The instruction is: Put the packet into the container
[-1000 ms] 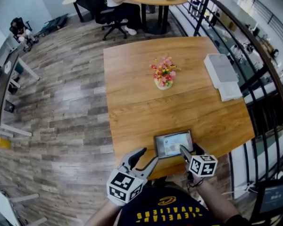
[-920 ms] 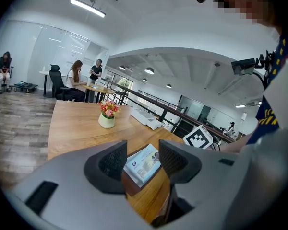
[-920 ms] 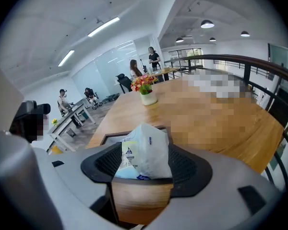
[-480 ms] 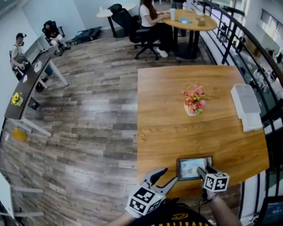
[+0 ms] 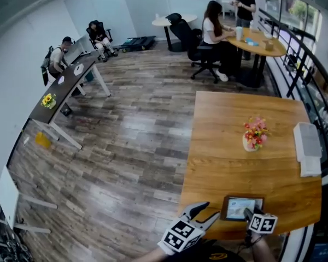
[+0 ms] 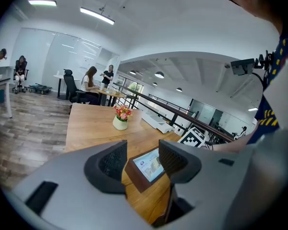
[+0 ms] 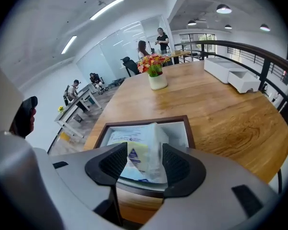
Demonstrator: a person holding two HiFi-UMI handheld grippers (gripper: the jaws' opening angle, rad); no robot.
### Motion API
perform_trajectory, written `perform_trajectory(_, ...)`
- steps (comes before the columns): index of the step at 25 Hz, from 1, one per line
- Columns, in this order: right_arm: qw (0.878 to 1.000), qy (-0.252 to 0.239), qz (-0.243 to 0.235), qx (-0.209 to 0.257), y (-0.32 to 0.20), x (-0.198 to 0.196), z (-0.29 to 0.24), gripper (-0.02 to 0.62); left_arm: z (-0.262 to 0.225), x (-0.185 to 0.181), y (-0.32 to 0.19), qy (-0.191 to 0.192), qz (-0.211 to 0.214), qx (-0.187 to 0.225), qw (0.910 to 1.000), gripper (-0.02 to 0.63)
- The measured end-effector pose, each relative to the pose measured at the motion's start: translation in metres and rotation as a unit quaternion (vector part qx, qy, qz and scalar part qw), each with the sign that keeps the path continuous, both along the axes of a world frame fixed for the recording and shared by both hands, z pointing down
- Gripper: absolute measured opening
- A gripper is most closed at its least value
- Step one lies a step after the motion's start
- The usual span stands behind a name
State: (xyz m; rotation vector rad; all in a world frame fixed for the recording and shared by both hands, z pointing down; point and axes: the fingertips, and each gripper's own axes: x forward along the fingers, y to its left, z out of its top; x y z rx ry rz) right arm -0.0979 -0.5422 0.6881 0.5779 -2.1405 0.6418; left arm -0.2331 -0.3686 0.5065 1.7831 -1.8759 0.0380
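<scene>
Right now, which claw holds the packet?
The right claw: its jaws have just closed on the packet, at the container. The left claw stands open and empty.

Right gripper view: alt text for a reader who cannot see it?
The right tongs have just been closing and pinch a clear printed packet over a brown-rimmed container on a wooden table. A flower pot stands beyond.

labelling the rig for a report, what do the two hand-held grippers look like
The left hand-held gripper and right hand-held gripper have smooth light grey bodies with two curved jaws lined with dark ribbed pads. Each carries a white cube printed with black square markers. The person wears a dark top with yellow print.
</scene>
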Motion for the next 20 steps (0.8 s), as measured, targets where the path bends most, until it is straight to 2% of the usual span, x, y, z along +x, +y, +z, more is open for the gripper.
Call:
perform_trajectory(6, 0.998, -0.042, 0.015, 0.049, -0.009, -0.011, -0.034, 0.235, -0.005, -0.008, -0.002, -0.003, -0.002, 0.003, 1.0, 0.192)
perform_trajectory(11, 0.992, -0.104, 0.002, 0.068, -0.006, -0.019, -0.071, 0.233, -0.003, 0.004, -0.024, -0.005, 0.032, 0.003, 0.9995, 0.192)
perform_trajectory(15, 0.982, -0.168, -0.019, 0.086, -0.001, -0.032, -0.106, 0.23, -0.004, 0.013, -0.046, -0.008, 0.06, 0.01, 0.9981, 0.192)
perform_trajectory(17, 0.974, -0.203, -0.038, 0.096, 0.007, -0.035, -0.125, 0.181, -0.006, 0.018, -0.053, -0.007, 0.072, 0.017, 0.9973, 0.192)
perform_trajectory(20, 0.959, -0.262, -0.047, 0.096, 0.022, -0.032, -0.155, 0.07, -0.011, 0.033, -0.06, -0.004, 0.095, 0.025, 0.9951, 0.192)
